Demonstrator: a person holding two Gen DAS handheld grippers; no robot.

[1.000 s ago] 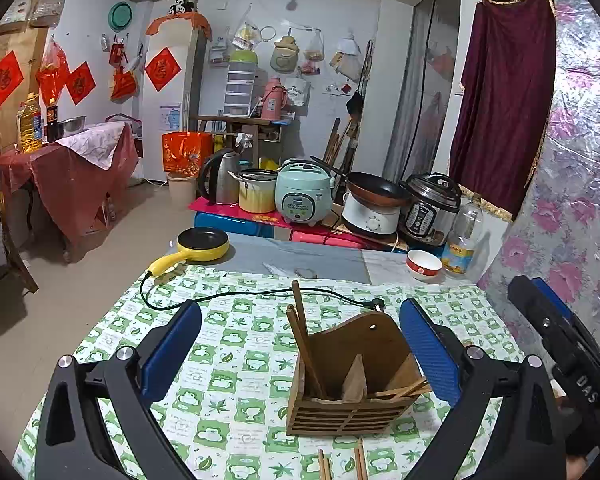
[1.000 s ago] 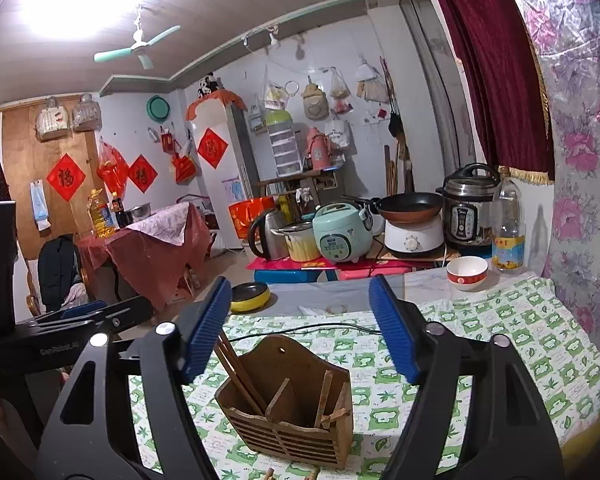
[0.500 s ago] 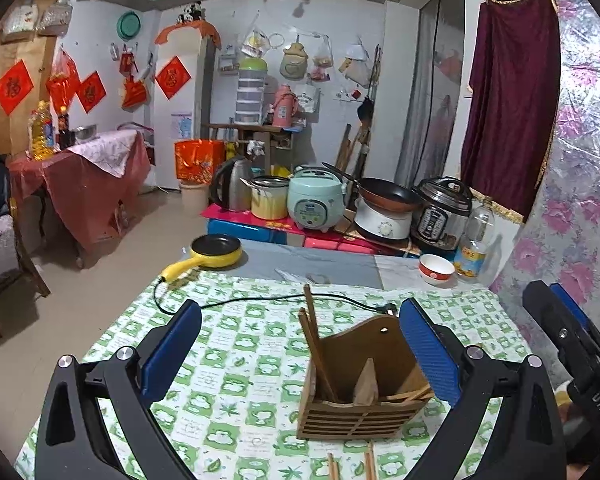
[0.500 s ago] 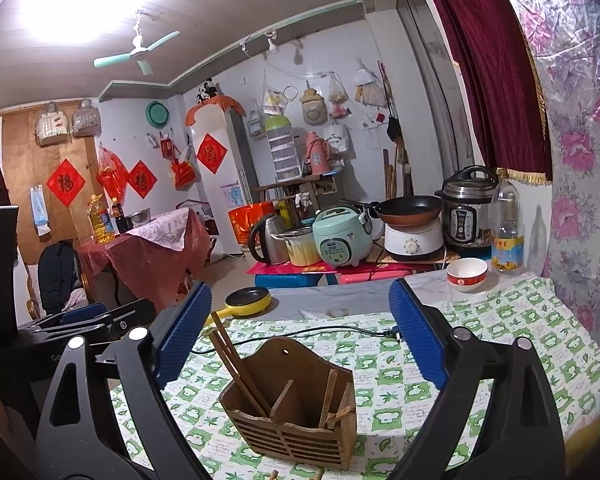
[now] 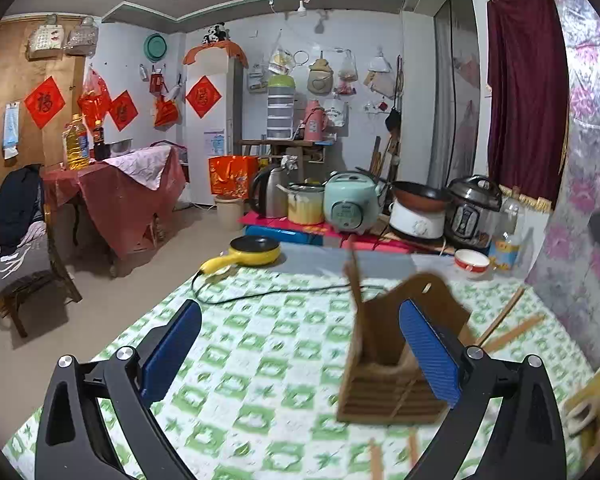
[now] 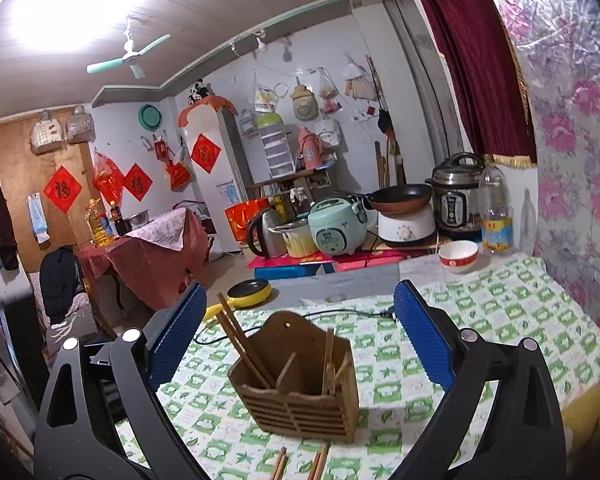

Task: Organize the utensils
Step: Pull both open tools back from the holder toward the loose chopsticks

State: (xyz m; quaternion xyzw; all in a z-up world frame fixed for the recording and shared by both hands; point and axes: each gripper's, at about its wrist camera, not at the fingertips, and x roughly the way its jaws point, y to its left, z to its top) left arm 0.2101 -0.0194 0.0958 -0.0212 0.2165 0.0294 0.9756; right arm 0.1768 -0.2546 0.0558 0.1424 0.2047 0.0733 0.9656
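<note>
Swinging sideways, the wide-open, empty left gripper now views the slatted wooden utensil holder off-centre on the green-checked worktop, as the right gripper finishes opening, loose chopsticks awaiting pickup.

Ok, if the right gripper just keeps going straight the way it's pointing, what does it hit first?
Most likely the wooden utensil holder, which sits centred between the open right gripper pads on the checked tablecloth. Nothing shows nearer, though depth is hard to judge.
</note>
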